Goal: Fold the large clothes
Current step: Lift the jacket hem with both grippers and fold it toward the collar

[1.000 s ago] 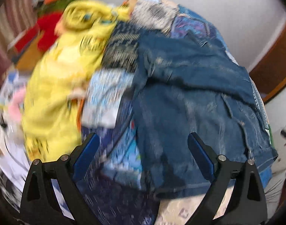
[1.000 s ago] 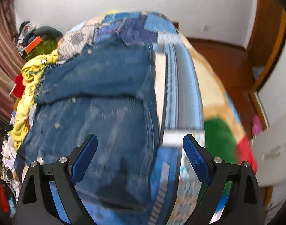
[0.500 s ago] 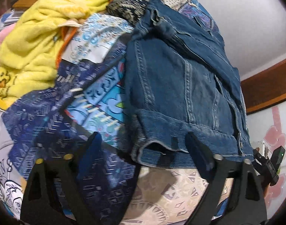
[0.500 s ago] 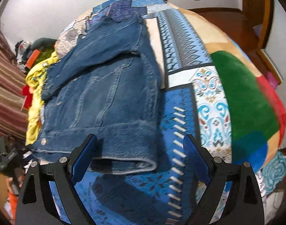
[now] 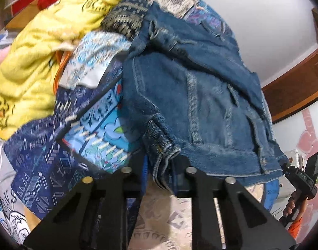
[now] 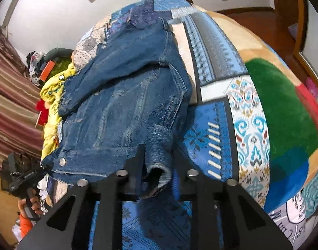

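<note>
- Two grippers are clamped on the near hem of one denim jacket (image 5: 200, 104), which lies spread on a patchwork bedspread (image 5: 44, 166) of blue, cream and green panels.
- Left gripper (image 5: 160, 168): its jaws have just been closing and now stand nearly together, with a bunched corner of the jacket's hem pinched between the blue pads. The cloth rises in a small fold right above the fingers.
- Right gripper (image 6: 158, 173): its jaws have likewise just been closing and stand nearly together on the other hem corner, where the denim is rolled into a little tube between the pads.
- From the right wrist view the jacket (image 6: 121, 95) runs away from the grippers toward the far side of the bed, with one sleeve laid across its upper part and a metal button (image 6: 62, 162) showing at the lower left hem.
- A yellow fleece garment (image 5: 34, 66) lies in a heap to the left of the jacket in the left wrist view, apart from it, with strips of bedspread between them.
- Each camera catches the other gripper's black handle at the frame edge, with a hand (image 5: 292, 203) around it on the right of the left view and a hand (image 6: 28, 205) on the left of the right view.
- Behind the bed stands a white wall (image 6: 54, 20) with wooden trim to the right.
</note>
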Demonstrator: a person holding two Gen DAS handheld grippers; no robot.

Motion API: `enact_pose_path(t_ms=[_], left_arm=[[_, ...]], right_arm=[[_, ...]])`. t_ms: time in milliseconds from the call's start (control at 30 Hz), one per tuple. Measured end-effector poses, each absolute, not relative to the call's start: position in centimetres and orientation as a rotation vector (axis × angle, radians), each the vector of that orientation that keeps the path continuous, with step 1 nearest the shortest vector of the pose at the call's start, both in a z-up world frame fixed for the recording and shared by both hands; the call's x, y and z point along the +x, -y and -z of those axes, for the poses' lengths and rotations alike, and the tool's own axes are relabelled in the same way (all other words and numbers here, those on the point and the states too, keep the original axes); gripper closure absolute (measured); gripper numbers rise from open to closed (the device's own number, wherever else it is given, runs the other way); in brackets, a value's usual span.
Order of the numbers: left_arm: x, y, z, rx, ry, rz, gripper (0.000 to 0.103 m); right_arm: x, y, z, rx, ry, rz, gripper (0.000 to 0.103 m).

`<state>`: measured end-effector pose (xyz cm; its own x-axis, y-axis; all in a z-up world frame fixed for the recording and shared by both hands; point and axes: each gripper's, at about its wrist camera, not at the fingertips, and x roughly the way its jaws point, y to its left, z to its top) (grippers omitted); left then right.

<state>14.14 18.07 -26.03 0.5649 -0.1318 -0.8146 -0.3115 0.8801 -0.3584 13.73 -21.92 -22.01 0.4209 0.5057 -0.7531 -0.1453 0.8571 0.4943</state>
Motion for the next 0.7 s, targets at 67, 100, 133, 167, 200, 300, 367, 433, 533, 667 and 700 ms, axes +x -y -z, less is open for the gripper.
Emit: enact_pose_path(t_ms=[67, 100, 133, 167, 200, 300, 367, 433, 533, 667, 700], left_arm=[[14.4, -17.7, 24.9, -0.469, -0.950, -0.112, 0.092], [14.7, -17.5, 24.2, -0.449, -0.930, -0.111, 0.092], [14.9, -17.3, 23.7, -0.438, -0.920, -0.107, 0.092], [15.2, -17.2, 22.9, -0.427, -0.901, -0.101, 0.092], [15.5, -17.2, 22.2, -0.419, -0.884, -0.094, 0.092], [16.9, -17.3, 19.3, -0.392, -0.813, -0.063, 0.093], [18.4, -17.8, 17.5, -0.394, -0.768, -0.045, 0.093], [20.2, -18.4, 15.7, -0.411, -0.726, -0.028, 0.093], [23.0, -19.6, 13.2, -0.429, -0.672, -0.019, 0.093], [28.1, -20.8, 11.4, -0.425, -0.649, -0.047, 0.093], [29.6, -21.2, 11.2, -0.436, -0.649, -0.052, 0.093]], right_arm=[[13.9, 21.5, 21.1, 0.354, -1.041, -0.433, 0.091], [14.1, 21.3, 20.7, 0.341, -1.028, -0.436, 0.092], [14.3, 21.0, 20.1, 0.325, -1.009, -0.445, 0.092], [14.6, 20.9, 19.6, 0.321, -0.993, -0.455, 0.092], [14.9, 20.8, 19.3, 0.320, -0.984, -0.462, 0.092], [16.5, 19.9, 17.5, 0.294, -0.927, -0.478, 0.092], [17.9, 18.9, 16.1, 0.246, -0.881, -0.483, 0.092], [19.2, 17.9, 14.5, 0.204, -0.831, -0.489, 0.093], [22.0, 17.1, 12.3, 0.183, -0.768, -0.501, 0.093], [27.0, 16.3, 10.2, 0.189, -0.726, -0.493, 0.093], [28.1, 16.2, 10.1, 0.192, -0.725, -0.488, 0.093]])
